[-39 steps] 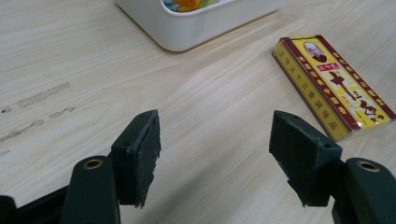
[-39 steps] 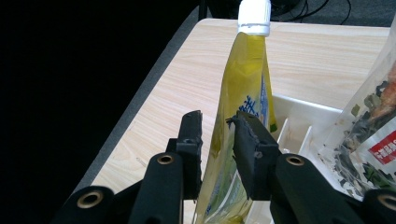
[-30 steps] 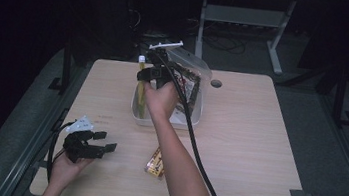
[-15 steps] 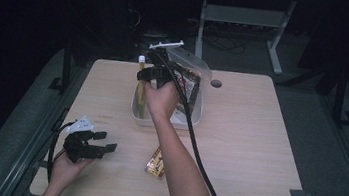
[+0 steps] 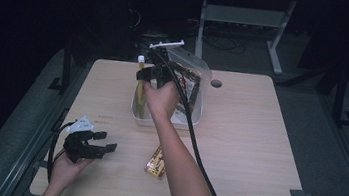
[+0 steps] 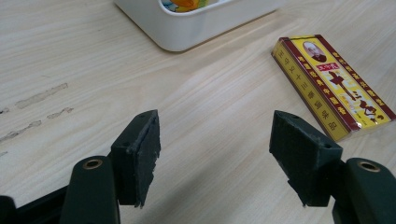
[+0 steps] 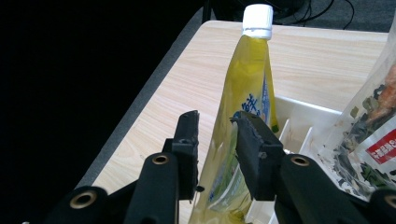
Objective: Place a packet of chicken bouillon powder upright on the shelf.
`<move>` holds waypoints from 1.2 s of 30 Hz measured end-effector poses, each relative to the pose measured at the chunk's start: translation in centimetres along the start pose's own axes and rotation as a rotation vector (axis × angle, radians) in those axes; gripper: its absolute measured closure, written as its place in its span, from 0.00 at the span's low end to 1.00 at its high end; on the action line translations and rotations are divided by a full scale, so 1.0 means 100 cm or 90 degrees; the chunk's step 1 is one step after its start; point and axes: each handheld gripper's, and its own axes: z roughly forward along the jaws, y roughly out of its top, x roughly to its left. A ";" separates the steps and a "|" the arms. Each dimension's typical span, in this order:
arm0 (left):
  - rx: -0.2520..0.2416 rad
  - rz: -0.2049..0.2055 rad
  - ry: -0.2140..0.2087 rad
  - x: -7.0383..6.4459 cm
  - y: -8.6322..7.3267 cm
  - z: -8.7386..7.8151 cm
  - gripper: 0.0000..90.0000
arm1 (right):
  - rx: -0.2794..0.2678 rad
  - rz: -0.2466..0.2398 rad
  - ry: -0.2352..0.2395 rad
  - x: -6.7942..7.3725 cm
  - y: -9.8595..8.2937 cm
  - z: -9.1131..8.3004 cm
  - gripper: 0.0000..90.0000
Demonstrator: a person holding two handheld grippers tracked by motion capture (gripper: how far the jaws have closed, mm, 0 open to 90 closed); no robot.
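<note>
Two grippers are at work, and only the right gripper (image 7: 212,140) is busy: its jaws stand close on either side of a yellow-green bottle (image 7: 243,116) with a white cap, which stands upright in the left end of the white tray (image 5: 141,118). I judge this the step of seating the bottle in the tray, or of taking hold of it there; whether the jaws press on it or have just parted from it I cannot tell, since a thin gap seems to show at one side. Beside the bottle, in the same tray, leans a clear bag of dried food (image 5: 188,87). The next move calls for keeping the bottle upright so it does not tip against the tray wall. The right forearm reaches out long over the table (image 5: 266,154), hand above the tray. The left gripper (image 6: 215,154) rests near the tray, jaws wide apart and empty, facing a yellow-and-red box (image 6: 334,86).
</note>
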 end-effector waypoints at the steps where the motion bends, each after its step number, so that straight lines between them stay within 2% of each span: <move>1: 0.001 0.000 0.000 0.000 0.000 0.000 0.36 | -0.001 0.001 0.003 0.000 0.000 -0.001 0.74; 17: 0.000 0.005 -0.003 -0.003 0.001 0.001 0.36 | -0.011 -0.022 0.048 0.003 0.001 -0.030 0.65; 25: 0.000 0.010 -0.006 -0.006 0.003 0.001 0.35 | -0.015 -0.039 0.073 0.003 -0.004 -0.045 0.62; 36: -0.003 0.007 -0.012 -0.009 0.003 0.003 0.34 | -0.013 -0.049 0.088 -0.003 -0.012 -0.059 0.59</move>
